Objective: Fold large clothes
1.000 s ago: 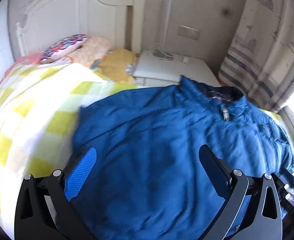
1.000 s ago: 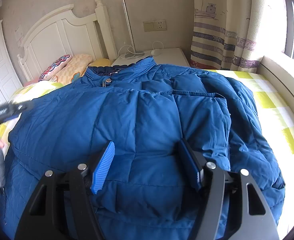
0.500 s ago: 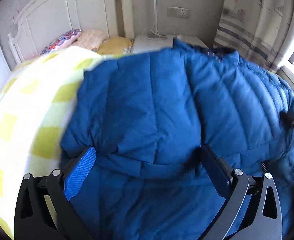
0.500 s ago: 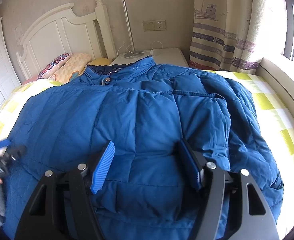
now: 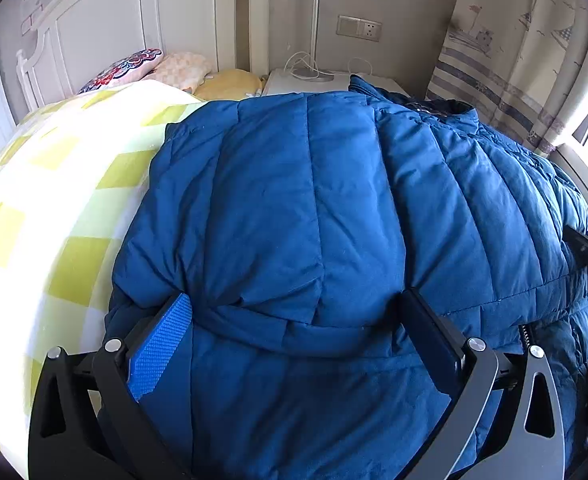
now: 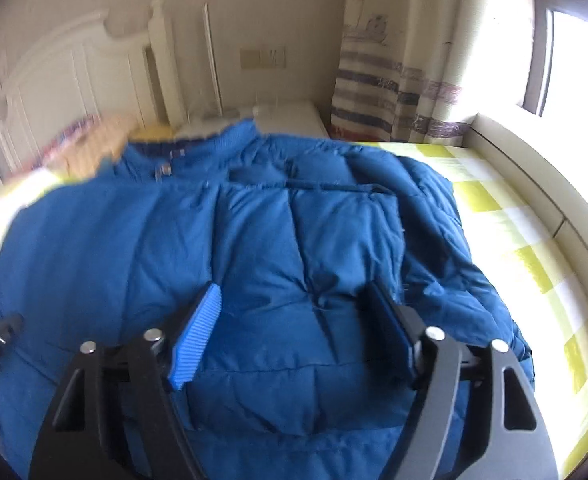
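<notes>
Lying spread on the checked bedspread [image 5: 66, 184], the blue padded jacket [image 5: 294, 208] fills the space ahead of both tools. Wide apart, the left gripper [image 5: 294, 320] straddles a folded-over sleeve without pinching it. The right gripper [image 6: 294, 316] has just been opening; a puffy fold sits between its fingers, but the pads are not squeezing it.

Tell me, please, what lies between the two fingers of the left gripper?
In the left wrist view, a folded, puffy part of the blue down jacket fills the gap of the left gripper; the jaws stand wide.
</notes>
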